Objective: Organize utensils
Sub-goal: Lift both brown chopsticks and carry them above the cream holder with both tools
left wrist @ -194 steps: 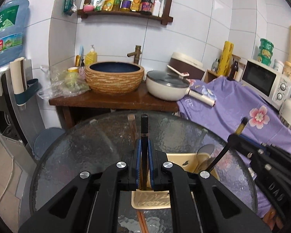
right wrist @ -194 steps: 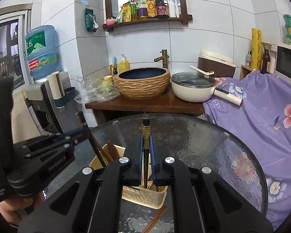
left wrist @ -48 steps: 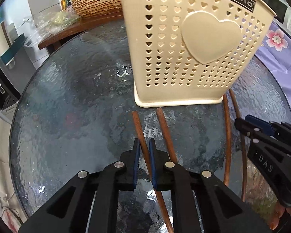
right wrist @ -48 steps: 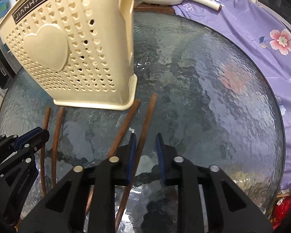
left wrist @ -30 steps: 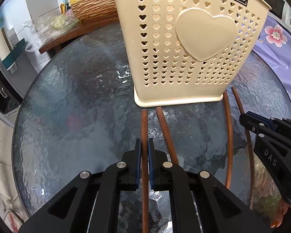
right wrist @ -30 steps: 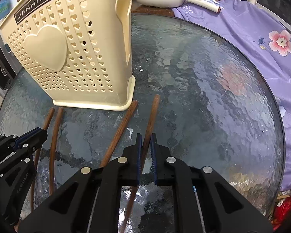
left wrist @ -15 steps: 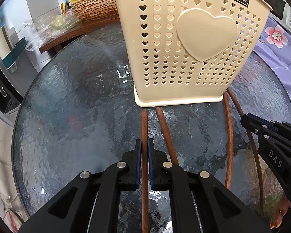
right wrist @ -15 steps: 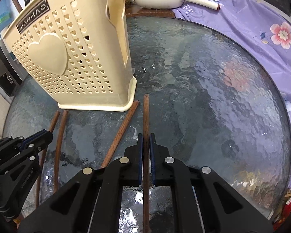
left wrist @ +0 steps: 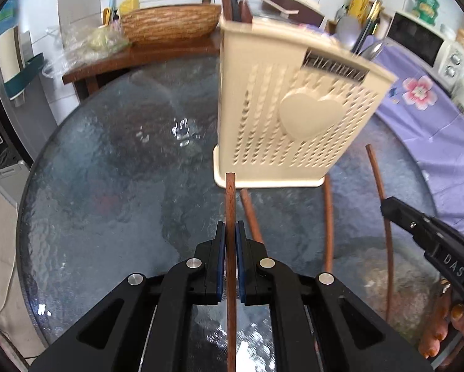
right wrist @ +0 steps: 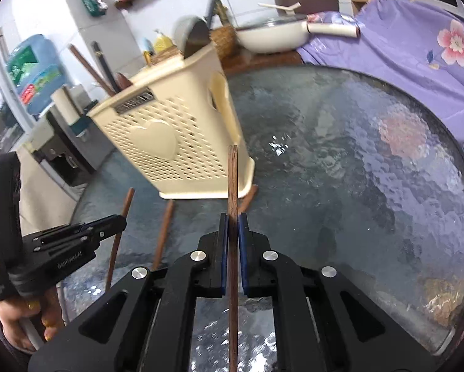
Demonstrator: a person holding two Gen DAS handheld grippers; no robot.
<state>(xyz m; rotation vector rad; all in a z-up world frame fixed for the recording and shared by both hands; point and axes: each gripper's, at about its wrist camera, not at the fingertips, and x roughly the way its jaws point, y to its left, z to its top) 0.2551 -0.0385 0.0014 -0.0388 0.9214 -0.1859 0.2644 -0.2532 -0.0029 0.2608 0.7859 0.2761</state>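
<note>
1. Left gripper [left wrist: 227,232]: fingers clamped on a brown chopstick [left wrist: 230,204], tip raised before the cream utensil basket [left wrist: 293,117].
2. Three further chopsticks [left wrist: 328,217] lie on the glass worktop [left wrist: 108,186].
3. Right gripper [left wrist: 393,206] enters at right edge.

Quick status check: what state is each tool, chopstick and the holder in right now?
Left tool: shut on a chopstick, lifted.
Right tool: shut on a chopstick, lifted.
Loose chopsticks: flat on the glass table.
Holder: upright, utensils standing inside.
</note>
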